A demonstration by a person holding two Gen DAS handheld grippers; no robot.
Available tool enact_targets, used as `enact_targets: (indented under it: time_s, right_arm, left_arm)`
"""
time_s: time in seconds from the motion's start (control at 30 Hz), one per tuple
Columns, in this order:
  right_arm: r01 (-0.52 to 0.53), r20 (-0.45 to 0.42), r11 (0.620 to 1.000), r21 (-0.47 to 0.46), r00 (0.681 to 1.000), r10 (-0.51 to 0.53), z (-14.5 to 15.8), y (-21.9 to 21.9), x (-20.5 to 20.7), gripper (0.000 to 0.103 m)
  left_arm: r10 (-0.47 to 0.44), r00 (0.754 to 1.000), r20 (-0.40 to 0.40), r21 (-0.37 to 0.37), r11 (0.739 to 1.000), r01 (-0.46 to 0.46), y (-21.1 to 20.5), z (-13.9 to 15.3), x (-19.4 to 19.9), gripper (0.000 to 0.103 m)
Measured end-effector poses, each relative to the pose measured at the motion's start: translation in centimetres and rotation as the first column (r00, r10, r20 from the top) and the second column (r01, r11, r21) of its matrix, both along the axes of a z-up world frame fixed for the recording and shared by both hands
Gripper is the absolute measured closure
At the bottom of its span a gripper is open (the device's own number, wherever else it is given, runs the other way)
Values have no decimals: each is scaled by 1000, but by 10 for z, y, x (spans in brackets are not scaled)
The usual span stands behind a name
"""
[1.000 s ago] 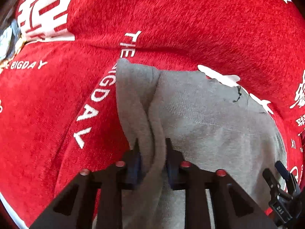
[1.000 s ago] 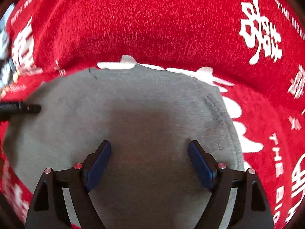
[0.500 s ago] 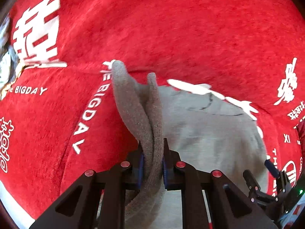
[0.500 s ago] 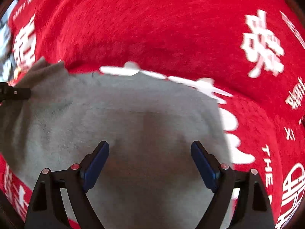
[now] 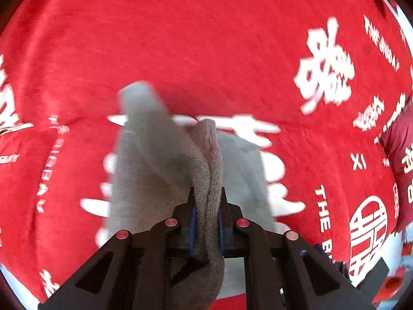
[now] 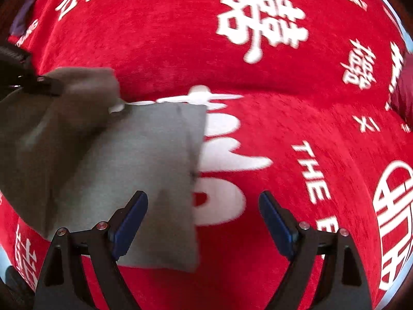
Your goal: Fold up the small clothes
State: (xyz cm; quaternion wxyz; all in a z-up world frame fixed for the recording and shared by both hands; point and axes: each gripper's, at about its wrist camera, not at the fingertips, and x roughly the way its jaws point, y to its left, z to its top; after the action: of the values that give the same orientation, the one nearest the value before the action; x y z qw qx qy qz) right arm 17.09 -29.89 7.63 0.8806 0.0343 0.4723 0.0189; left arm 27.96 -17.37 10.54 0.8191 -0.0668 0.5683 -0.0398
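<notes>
Now the left hand-held gripper, clamped on the grey garment, has lifted its edge; right hand-held gripper gapes.

Garment: plain grey knit, no pattern. Cloth covering the surface: red, printed with white Chinese characters and white lettering. Right gripper: black frame, blue pads, red rivets.

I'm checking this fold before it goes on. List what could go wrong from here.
1. The left gripper pinches only a bunched edge of the grey garment; the knit could slip from the pads mid-carry.
2. The right gripper is open and pins nothing, so the flat part may drag across the red cloth.
3. The lifted flap hangs loose and may land creased or askew.
</notes>
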Motion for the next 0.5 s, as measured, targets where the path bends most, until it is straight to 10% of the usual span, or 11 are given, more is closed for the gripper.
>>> enact_targets:
  time_s: [0.2, 0.27, 0.4, 0.5]
  right_arm:
    - [49, -41, 998, 39, 998, -47, -17, -29, -13, 13]
    - [53, -44, 998, 40, 998, -51, -18, -35, -18, 13]
    - [53, -42, 995, 85, 998, -49, -15, -41, -23, 13]
    - [39, -31, 988, 151, 999, -34, -5, -40, -25, 13]
  left_arm:
    - [-49, 990, -128, 87, 994, 61, -60, -78, 4, 89]
    - [-86, 992, -87, 120, 988, 96, -68, -68, 0, 82]
    - [-165, 980, -112, -29, 986, 163, -62, -34, -1, 35]
    - [-151, 988, -19, -58, 987, 149, -34, 9, -8, 34]
